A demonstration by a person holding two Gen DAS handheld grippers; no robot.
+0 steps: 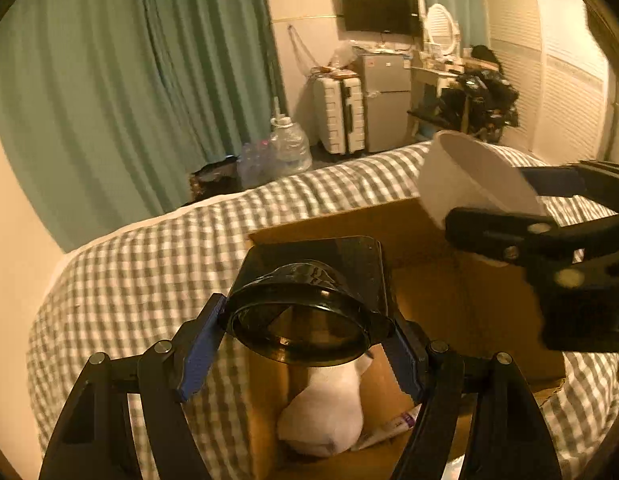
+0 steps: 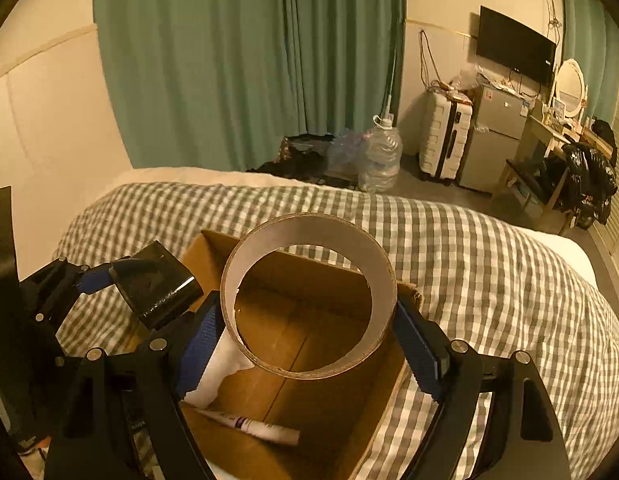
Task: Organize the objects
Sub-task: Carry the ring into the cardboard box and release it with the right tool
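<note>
An open cardboard box [image 1: 449,292] [image 2: 309,344] lies on the checked bed. My left gripper [image 1: 305,332] is shut on a black plastic cup [image 1: 305,312] and holds it above the box's left end; the cup also shows in the right wrist view [image 2: 157,288]. My right gripper [image 2: 309,336] is shut on a wide cardboard tape ring [image 2: 309,300], held over the box; the ring shows white in the left wrist view [image 1: 469,176]. Inside the box lie a white cloth [image 1: 325,412] [image 2: 217,372] and a small white tube [image 2: 253,428] [image 1: 389,426].
The bed has a grey-and-white checked cover [image 1: 141,288] [image 2: 489,264]. Beyond it are green curtains [image 2: 237,60], water jugs [image 2: 379,156], a white suitcase [image 1: 341,114], a small fridge [image 1: 385,100], a wall TV [image 1: 379,10] and a cluttered desk with chair [image 2: 557,168].
</note>
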